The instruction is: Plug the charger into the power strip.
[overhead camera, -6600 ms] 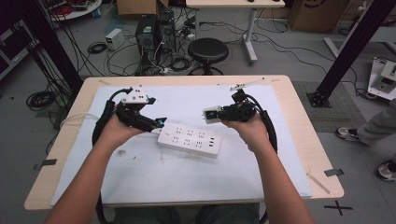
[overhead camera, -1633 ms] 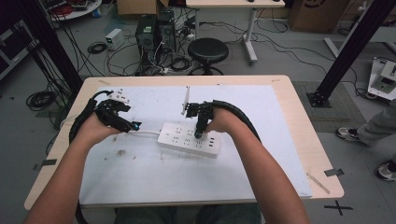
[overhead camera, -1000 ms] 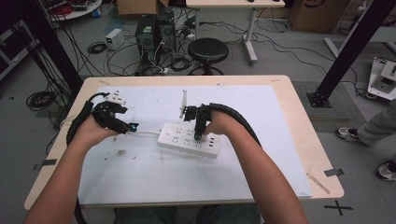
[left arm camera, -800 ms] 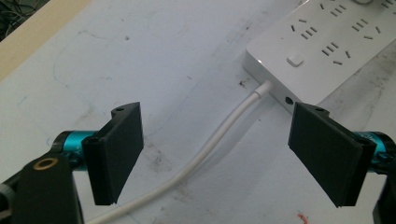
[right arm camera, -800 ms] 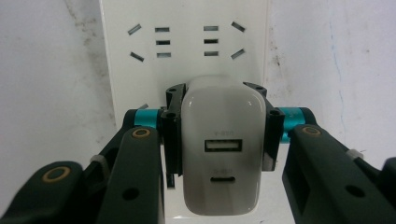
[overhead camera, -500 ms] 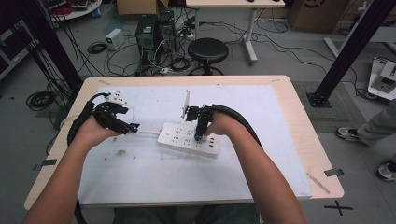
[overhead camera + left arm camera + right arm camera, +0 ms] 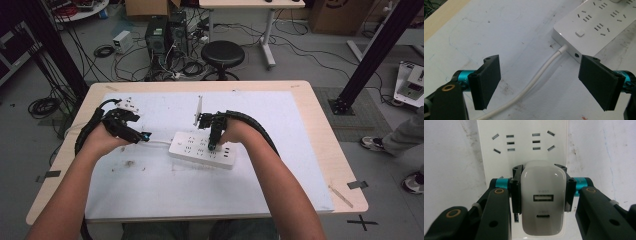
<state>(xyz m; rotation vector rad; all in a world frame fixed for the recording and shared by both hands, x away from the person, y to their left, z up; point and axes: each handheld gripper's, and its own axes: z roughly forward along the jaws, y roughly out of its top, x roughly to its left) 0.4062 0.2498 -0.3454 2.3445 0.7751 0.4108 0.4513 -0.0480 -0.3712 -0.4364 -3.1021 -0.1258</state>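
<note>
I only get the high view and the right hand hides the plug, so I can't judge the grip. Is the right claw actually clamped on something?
Observer: Yes. The right claw is shut on a white charger, one pad on each side.
Operator: Is the charger over the power strip?
Observer: It sits against the power strip, with free sockets beyond it.
Operator: Any ports on the charger?
Observer: Two on its face.
Operator: And the left claw?
Observer: The left claw is open, straddling the strip's white cord without touching it.
</note>
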